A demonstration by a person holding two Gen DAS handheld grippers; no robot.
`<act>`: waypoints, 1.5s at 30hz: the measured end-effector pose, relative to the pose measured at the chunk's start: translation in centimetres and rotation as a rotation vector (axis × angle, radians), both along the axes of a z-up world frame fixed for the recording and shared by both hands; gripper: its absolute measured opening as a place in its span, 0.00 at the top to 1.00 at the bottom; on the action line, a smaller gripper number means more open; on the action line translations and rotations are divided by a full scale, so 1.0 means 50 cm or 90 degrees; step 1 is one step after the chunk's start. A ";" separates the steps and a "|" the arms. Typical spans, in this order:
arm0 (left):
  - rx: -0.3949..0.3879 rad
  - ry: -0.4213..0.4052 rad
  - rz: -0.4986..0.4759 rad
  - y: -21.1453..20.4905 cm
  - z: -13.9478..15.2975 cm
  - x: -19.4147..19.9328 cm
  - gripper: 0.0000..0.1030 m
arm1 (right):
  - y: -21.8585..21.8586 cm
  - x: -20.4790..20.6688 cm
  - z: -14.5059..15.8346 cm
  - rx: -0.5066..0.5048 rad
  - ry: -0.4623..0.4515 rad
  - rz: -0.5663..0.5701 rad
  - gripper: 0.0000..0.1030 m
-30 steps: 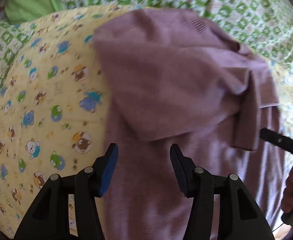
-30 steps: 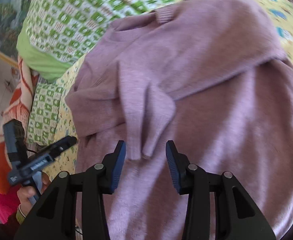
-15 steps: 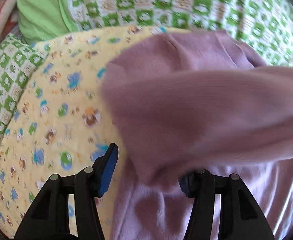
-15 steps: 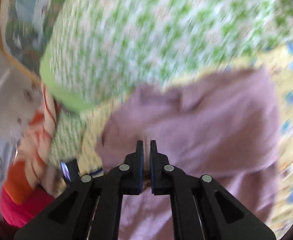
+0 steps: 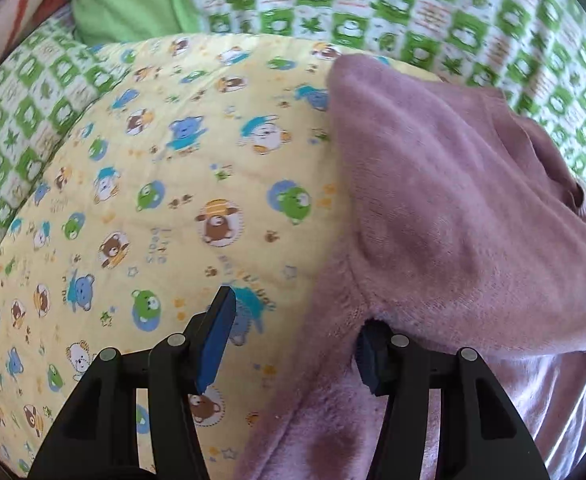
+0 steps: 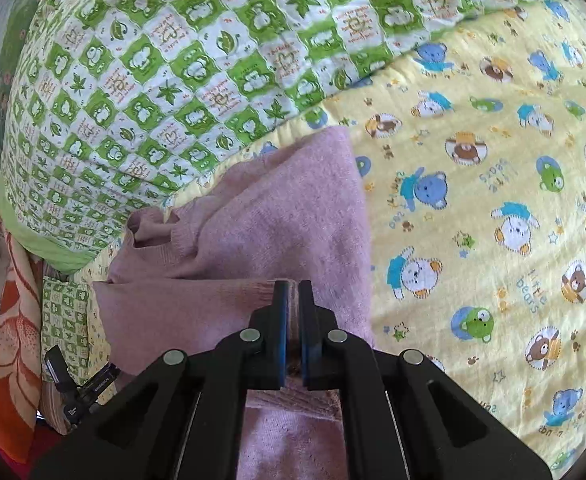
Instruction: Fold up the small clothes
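Two grippers work over one mauve sweater spread on a bed. Nearest in the right wrist view, the right gripper has its jaws pressed together on a fold of the sweater; a thin strip of the knit shows in the slit between the blue pads, and more of the cloth lies under the jaws at 6 o'clock. Beyond the tips the sweater spreads toward 11 o'clock, its ribbed neck opening at about 9 o'clock. At 8 o'clock, near the lower left rim, a small part of the left gripper's black body shows.

In the left wrist view, the left gripper has its jaws apart with nothing pinched. Its left blue pad stands over the yellow bear-print quilt, clear of the cloth. The right-side pad sits at the sweater's edge, partly covered by a lifted fold that hangs over it from 2 o'clock. The sweater's left edge runs between the jaws from 6 o'clock upward, so the garment fills the right half of that view. Farther off, from 10 to 2 o'clock, lies a green-and-white checked blanket.
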State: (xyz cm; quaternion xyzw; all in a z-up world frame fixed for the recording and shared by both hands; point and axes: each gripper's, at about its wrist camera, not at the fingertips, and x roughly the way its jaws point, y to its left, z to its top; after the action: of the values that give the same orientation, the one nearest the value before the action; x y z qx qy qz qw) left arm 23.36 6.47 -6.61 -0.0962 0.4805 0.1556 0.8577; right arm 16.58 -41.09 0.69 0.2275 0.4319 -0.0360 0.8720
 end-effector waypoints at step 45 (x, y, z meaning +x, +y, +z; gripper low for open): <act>0.004 -0.020 -0.254 -0.047 0.147 0.262 0.22 | 0.041 0.249 0.030 -0.240 0.022 0.181 0.46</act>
State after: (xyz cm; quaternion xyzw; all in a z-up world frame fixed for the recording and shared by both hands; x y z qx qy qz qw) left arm 36.48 4.14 0.76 0.0012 0.4764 -0.0178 0.8790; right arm 29.00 -39.05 2.20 -0.0033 0.4599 0.0030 0.8879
